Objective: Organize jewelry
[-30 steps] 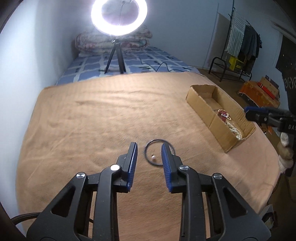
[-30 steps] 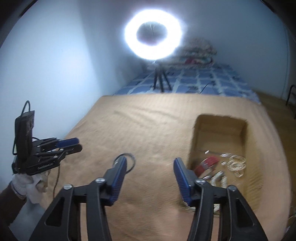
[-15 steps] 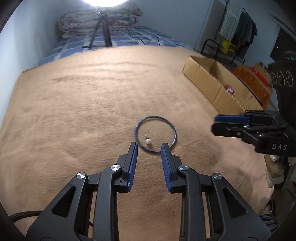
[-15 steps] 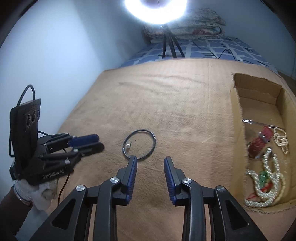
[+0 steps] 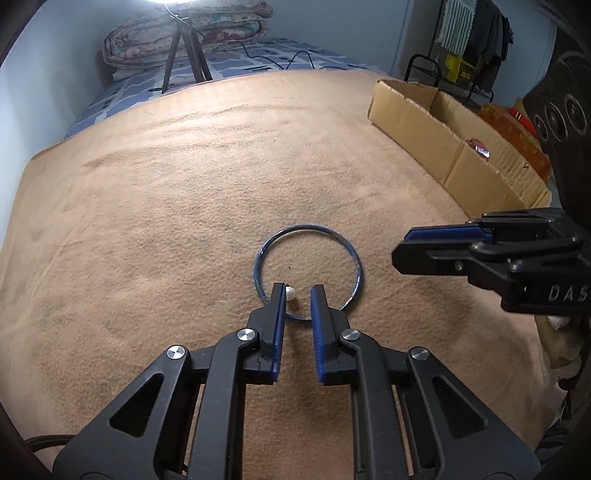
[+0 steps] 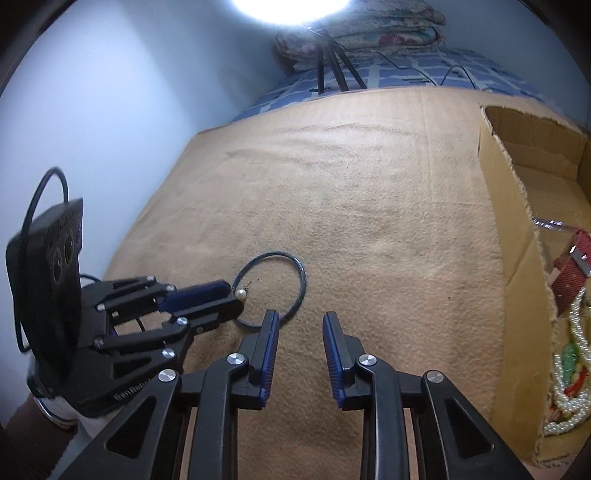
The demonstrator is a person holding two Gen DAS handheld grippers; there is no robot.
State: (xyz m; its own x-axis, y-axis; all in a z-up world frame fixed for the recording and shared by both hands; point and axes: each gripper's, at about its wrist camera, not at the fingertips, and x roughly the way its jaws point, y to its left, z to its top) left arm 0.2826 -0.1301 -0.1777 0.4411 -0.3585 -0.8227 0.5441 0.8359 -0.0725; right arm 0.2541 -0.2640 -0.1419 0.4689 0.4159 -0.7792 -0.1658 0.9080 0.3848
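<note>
Left tool astride pearl earring

Bedroom, folded quilts, clothes rack

My light comes from a ring light at the far end, blown out to white glare in the right wrist view. The blanket is evenly lit, shadows soft. Fisheye bending curves both views' edges, corners vignetted black.

Fuzzy cloth blanket; glossy pearl
</note>
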